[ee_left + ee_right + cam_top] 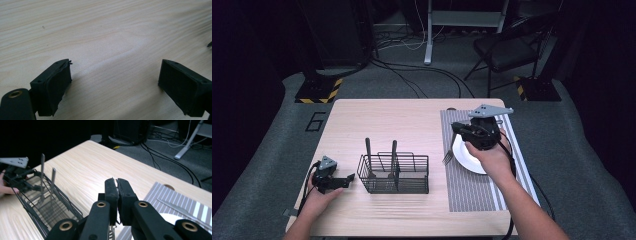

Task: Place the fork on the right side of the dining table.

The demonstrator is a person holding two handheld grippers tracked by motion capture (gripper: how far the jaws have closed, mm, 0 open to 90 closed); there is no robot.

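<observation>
Right gripper (451,150) pinches fork (447,157) at plate's (464,161) 9 o'clock edge; left gripper (113,82) spread over bare table (105,32). We judge two utensils in basket (394,173) left to set.

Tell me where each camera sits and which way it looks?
High view: above the person's side, looking forward and down on the table; both forearms show.
Left gripper view: rides the left gripper, facing bare tabletop; open jaws.
Right gripper view: rides the right gripper, facing the wire basket.
Shared: basket in high and right views.
</observation>
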